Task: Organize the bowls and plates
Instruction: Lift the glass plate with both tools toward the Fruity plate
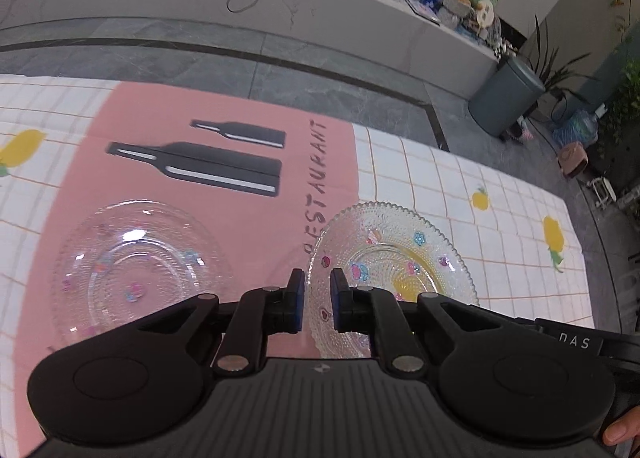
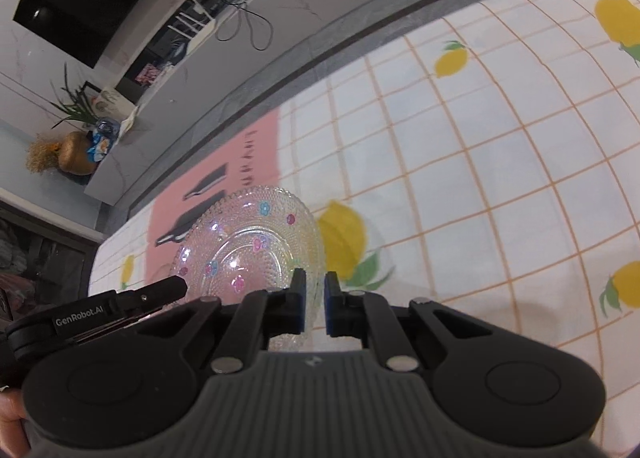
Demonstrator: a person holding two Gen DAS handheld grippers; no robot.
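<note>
Both tools have hold of the same clear beaded glass plate with small painted flowers (image 1: 384, 258). The left tool (image 1: 318, 300) has its blue pads (image 1: 298, 298) closed down to a narrow gap on the plate's rim at the plate's 7 o'clock edge. The right tool (image 2: 316, 304) pinches the rim at about the plate's 4 o'clock in its own view, its jaws nearly together. In the right wrist view the plate (image 2: 248, 242) looks tilted, with the left tool's black finger (image 2: 168, 290) reaching in at 8 o'clock, and I judge it lifted off the surface.

A second clear beaded glass plate (image 1: 136, 262) lies flat on the pink printed cloth with bottle pictures (image 1: 224, 162), at 9 o'clock from the held one and well apart. The pink cloth lies over a white checked cloth with yellow lemons (image 2: 480, 162) on the surface.

The likely aim is stacking the held plate on the resting one. The risks:
- Glass is slick, and each grip is only a thin bite on the rim; uneven motion of the two hands could twist the plate out of one pinch.
- Hands drawing apart or together would strain or chip the rim.
- Setting it down off-centre or too hard could crack glass on glass.
</note>
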